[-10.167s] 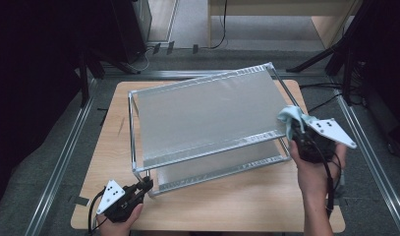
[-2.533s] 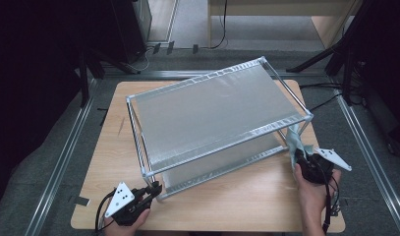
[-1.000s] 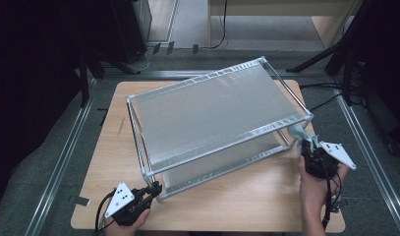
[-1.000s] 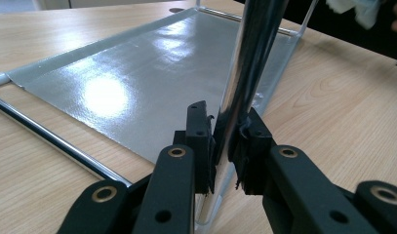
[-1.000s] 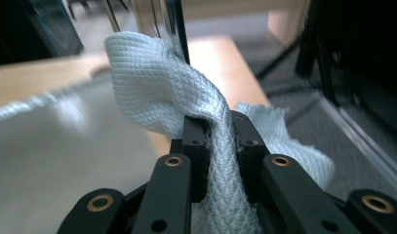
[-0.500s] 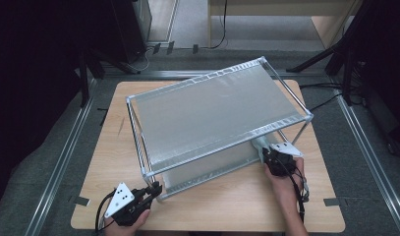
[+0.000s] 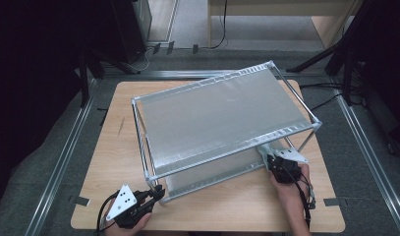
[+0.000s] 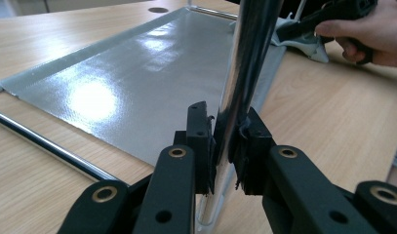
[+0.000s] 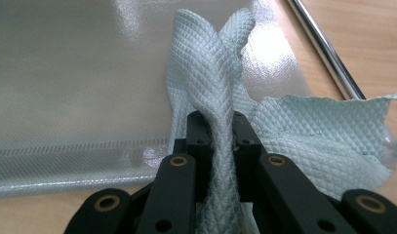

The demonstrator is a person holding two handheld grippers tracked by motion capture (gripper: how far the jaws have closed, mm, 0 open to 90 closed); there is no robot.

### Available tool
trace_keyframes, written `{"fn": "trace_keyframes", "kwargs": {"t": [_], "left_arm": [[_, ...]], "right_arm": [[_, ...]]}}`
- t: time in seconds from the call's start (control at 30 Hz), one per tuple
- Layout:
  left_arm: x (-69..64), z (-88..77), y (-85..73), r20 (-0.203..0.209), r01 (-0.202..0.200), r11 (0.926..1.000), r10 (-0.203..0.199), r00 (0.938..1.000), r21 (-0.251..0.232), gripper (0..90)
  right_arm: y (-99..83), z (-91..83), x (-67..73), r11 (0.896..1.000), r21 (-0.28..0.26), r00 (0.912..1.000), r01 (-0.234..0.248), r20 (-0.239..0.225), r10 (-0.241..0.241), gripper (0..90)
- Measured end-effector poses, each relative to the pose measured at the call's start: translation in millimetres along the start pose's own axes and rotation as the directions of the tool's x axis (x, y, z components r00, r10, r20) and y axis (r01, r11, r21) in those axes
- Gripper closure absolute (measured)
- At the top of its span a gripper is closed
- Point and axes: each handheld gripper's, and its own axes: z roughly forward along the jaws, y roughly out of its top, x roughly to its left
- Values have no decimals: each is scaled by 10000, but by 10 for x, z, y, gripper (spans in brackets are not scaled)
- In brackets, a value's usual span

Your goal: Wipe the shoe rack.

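Pale mint, diamond-quilted cloth [image 9: 220,97] stands bunched and crumpled in the clenched right gripper [image 9: 219,127], lying on the silvery lower shelf [image 9: 74,73] near the table's [image 7: 237,206] right front corner. Left gripper [image 8: 227,146] is clamped on the rack's chrome post [image 8: 245,63] at the left front.

The pale-green quilted cloth [image 9: 220,97] looks soft and matt, with a raised diamond weave. The silver-grey coated shelf sheet [image 8: 137,87] is smooth and glossy, faintly woven in the right gripper view. The chromed metal frame post [image 8: 245,73] shines like a mirror. The light wooden worktop [image 7: 246,206] is smooth, satin-grained. The black plastic gripper [image 9: 218,141] is matt, with brass-coloured rivets.
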Motion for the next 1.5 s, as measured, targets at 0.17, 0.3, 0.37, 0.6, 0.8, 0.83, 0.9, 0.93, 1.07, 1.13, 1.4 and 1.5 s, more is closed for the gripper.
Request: {"fn": "trace_keyframes", "kwargs": {"t": [0.17, 0.3, 0.37, 0.6, 0.8, 0.83, 0.9, 0.93, 1.07, 1.13, 1.4, 1.5], "left_arm": [[-19, -7, 11, 270, -53, 9996, 60, 9996, -261, 732], [-52, -16, 27, 303, -363, 9984, 376, 9988, -427, 766], [-55, -20, 33, 298, -397, 9984, 410, 9987, -409, 782], [-45, -40, 43, 364, -223, 9983, 243, 9990, -540, 765], [-54, -43, 46, 261, -313, 9983, 326, 9991, -498, 786], [-54, -43, 46, 259, -301, 9983, 314, 9992, -505, 786], [-54, -44, 46, 290, -239, 9983, 254, 9993, -523, 785], [-52, -43, 46, 310, -223, 9984, 239, 9992, -519, 785], [-49, -41, 46, 337, -178, 9987, 194, 9992, -476, 788], [-50, -39, 45, 343, -143, 9988, 160, 9993, -479, 791], [-55, -36, 45, 300, -131, 9989, 145, 9994, -456, 793], [-58, -36, 46, 273, -127, 9989, 140, 9995, -448, 794]], "right_arm": [[-20, -69, -64, 9996, 276, 10000, 1, -30, 0, 810], [-39, -128, -126, 9992, 130, 9991, -387, -144, 389, 628], [-48, -186, -177, 9967, -267, 9968, -771, -255, 764, 555], [-38, -241, -196, 9961, -148, 9940, -874, -666, 863, 558], [-5, -165, -241, 9970, -3, 9969, -775, 98, 775, 830], [14, -161, -274, 9962, -155, 9957, -862, 334, 867, 833], [51, -144, -368, 9908, -603, 9888, -1213, 803, 1260, 837], [59, -125, -403, 9886, -692, 9853, -1335, 982, 1399, 837], [16, 4, -448, 9924, -363, 9846, -1176, 1257, 1213, 835], [0, 21, -431, 9926, -361, 9857, -1162, 1188, 1198, 835], [-13, 9, -293, 9946, -276, 9920, -1002, 745, 1020, 839], [-23, 0, -194, 9960, -231, 9945, -858, 580, 870, 839]]}}
